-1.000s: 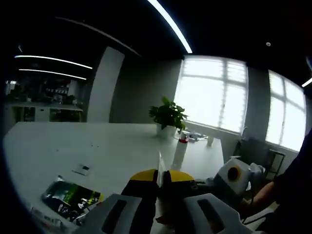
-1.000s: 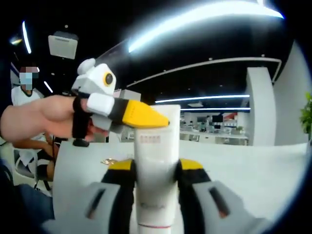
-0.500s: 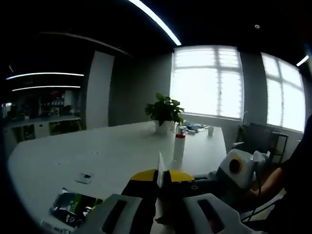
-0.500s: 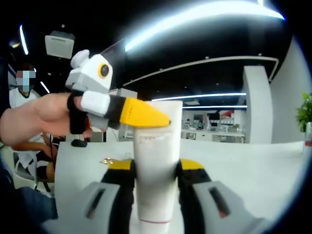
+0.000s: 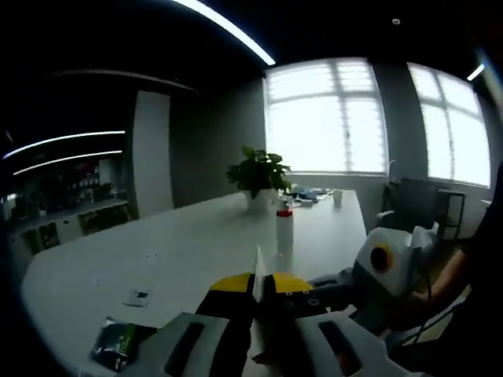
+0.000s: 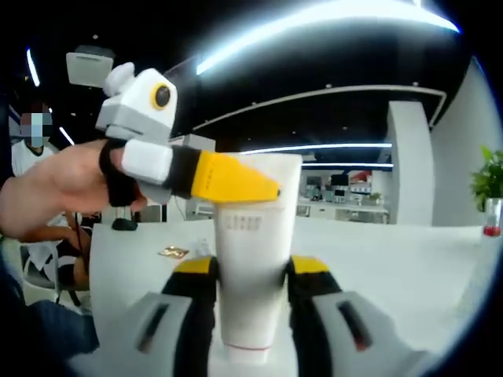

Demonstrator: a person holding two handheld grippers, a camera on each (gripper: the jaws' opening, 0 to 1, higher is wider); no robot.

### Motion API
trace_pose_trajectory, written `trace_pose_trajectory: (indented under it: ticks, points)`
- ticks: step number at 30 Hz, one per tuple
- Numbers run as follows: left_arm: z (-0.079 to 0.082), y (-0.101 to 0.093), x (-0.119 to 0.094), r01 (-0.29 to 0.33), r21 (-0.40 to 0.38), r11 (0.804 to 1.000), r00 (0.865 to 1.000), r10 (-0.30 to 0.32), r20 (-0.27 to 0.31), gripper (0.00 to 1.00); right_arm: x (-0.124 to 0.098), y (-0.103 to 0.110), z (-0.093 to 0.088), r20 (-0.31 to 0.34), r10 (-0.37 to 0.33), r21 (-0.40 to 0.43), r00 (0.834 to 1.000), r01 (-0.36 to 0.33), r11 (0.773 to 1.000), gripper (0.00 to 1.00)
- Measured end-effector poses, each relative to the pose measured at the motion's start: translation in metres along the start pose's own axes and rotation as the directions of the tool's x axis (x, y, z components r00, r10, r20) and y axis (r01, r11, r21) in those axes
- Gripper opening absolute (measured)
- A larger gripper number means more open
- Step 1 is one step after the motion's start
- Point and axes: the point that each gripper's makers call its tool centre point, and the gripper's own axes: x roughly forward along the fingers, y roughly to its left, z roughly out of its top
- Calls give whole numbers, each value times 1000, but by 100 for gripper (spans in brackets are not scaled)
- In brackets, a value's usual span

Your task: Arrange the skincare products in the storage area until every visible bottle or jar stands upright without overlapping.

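Left gripper view, left to right: dark green packet (image 5: 118, 343) lying flat on white table (image 5: 181, 251), small flat card (image 5: 137, 298) sitting just beyond it. Potted plant (image 5: 257, 174) standing at far end of table, against bright windows (image 5: 326, 118). White bottle with red band (image 5: 284, 230) standing upright near plant, a few small blurred items behind it, too small to identify. Left gripper (image 5: 260, 287) rising from bottom, yellow tips nearly together and pinching the thin flat edge of white tube (image 5: 258, 276), seen edge-on between them. Right gripper (image 5: 377, 271) coming in from lower right with a sleeve (image 5: 464, 314) behind it.

Right gripper view, left to right: seated person in white top (image 6: 27, 169) at far left; hand (image 6: 51, 188) gripping left gripper (image 6: 236, 182), reaching in from left, yellow tip touching upper edge of white tube (image 6: 253, 251). Small gold item (image 6: 174, 252) lying on table (image 6: 393, 267) behind. Right gripper (image 6: 253, 271) clamping tube mid-body, one yellow-topped jaw pressing each side, tube standing upright in the view and off the table. Capped or crimped end: cannot tell. Plant (image 6: 489, 177) and red-banded bottle (image 6: 493, 220) sitting at far right edge.

Both grippers holding the same tube, lifted above table surface.
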Motion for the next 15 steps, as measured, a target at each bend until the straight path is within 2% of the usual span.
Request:
trace_pose_trajectory:
  ticks: [9,15]
  points:
    - [1,-5,2,-19,37,999,1000,19,-10,6,-3,-3,-8,-17,-44,33,999,44,998,44]
    - [1,-7,5,-46,83,996,999,48,-20,6,-4,-7,-11,-28,-73,42,997,74,996,40]
